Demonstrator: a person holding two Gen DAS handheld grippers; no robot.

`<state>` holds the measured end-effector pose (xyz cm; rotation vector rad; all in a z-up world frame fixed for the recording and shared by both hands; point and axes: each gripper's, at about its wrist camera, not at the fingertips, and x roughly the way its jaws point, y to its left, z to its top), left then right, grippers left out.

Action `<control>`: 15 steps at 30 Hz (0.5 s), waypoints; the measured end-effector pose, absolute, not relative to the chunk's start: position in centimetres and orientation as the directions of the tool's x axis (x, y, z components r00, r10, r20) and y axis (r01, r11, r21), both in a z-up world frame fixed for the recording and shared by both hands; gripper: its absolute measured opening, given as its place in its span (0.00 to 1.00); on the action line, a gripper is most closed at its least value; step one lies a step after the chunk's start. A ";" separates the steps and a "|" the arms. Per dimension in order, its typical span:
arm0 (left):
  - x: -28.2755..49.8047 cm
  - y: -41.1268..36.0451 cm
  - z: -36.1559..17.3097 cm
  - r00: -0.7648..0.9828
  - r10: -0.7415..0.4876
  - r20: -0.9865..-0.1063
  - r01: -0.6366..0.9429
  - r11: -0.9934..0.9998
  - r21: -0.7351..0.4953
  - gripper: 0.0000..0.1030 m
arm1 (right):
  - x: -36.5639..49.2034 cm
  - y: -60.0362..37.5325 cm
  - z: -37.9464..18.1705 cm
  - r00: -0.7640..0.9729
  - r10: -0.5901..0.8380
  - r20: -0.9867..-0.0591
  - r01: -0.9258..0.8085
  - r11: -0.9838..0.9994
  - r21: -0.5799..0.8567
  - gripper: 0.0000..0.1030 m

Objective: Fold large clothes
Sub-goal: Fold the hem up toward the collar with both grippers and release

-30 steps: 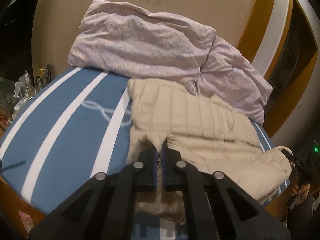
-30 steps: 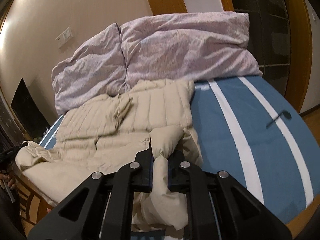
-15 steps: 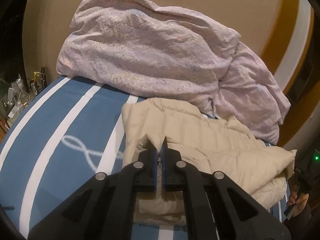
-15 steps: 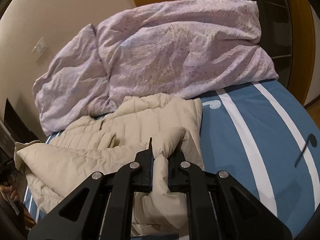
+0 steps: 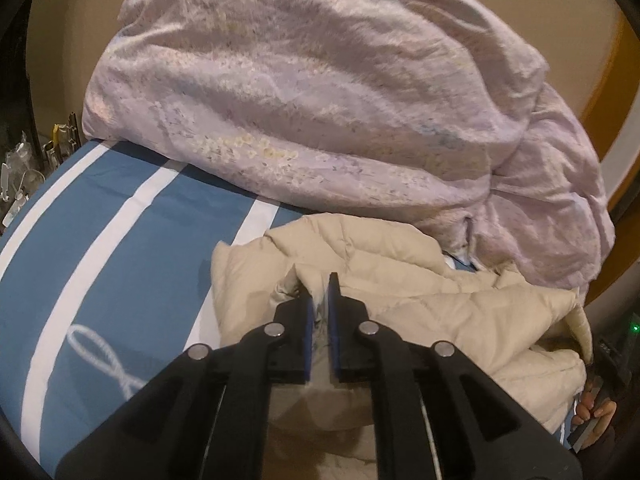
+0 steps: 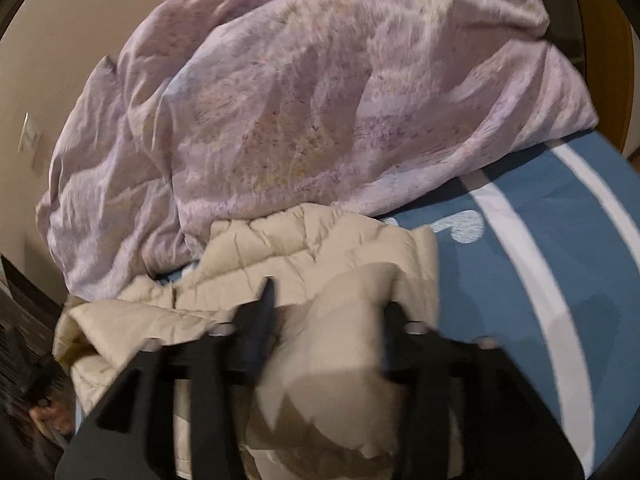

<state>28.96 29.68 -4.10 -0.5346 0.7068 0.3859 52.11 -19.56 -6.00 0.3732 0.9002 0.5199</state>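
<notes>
Beige padded jacket (image 5: pixel 432 304), quilted and bunched on itself, lies on the blue bedspread (image 5: pixel 120 264) with white stripes, its far edge touching the lilac duvet (image 5: pixel 320 112) heaped at twelve o'clock. In the left wrist view the left gripper (image 5: pixel 319 288) has its jaws nearly together, with a thin fold of the jacket pinched between the blue pads. In the right wrist view the right gripper (image 6: pixel 328 304) stands with its jaws spread wide (the picture is blurred), a thick roll of jacket (image 6: pixel 320 344) bulging between them; whether the fingers press it, I cannot tell. Bare striped bedspread (image 6: pixel 540 280) stretches away at three o'clock, and the duvet (image 6: pixel 320 100) fills the upper half.
</notes>
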 end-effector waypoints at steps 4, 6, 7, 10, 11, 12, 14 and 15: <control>30.5 30.7 -4.5 0.701 0.142 -0.699 -0.516 0.778 -0.359 0.41 | 53.7 -19.8 -5.7 0.483 0.630 -0.608 -0.240 0.764 0.600 0.74; 30.7 31.0 -3.8 0.707 0.174 -0.685 -0.531 0.771 -0.352 0.54 | 54.1 -20.3 -5.0 0.486 0.649 -0.586 -0.228 0.741 0.631 0.76; 30.6 31.1 -3.3 0.709 0.196 -0.678 -0.537 0.773 -0.338 0.59 | 54.2 -20.7 -4.5 0.492 0.654 -0.574 -0.223 0.733 0.643 0.76; 30.2 31.1 -2.1 0.714 0.220 -0.665 -0.539 0.779 -0.321 0.61 | 54.0 -21.7 -3.1 0.528 0.641 -0.558 -0.221 0.738 0.638 0.78; 29.8 31.1 -1.7 0.712 0.230 -0.663 -0.542 0.781 -0.311 0.62 | 53.7 -22.2 -2.5 0.550 0.627 -0.551 -0.222 0.746 0.628 0.79; 29.5 31.0 -1.3 0.711 0.235 -0.662 -0.542 0.783 -0.305 0.62 | 53.3 -22.7 -2.0 0.565 0.621 -0.544 -0.223 0.749 0.624 0.81; 28.8 30.7 -0.8 0.712 0.242 -0.660 -0.540 0.789 -0.293 0.62 | 52.7 -23.4 -1.6 0.570 0.617 -0.542 -0.217 0.749 0.626 0.81; 28.3 30.5 -0.5 0.713 0.243 -0.658 -0.538 0.792 -0.290 0.62 | 52.4 -23.6 -1.5 0.570 0.614 -0.546 -0.212 0.752 0.624 0.81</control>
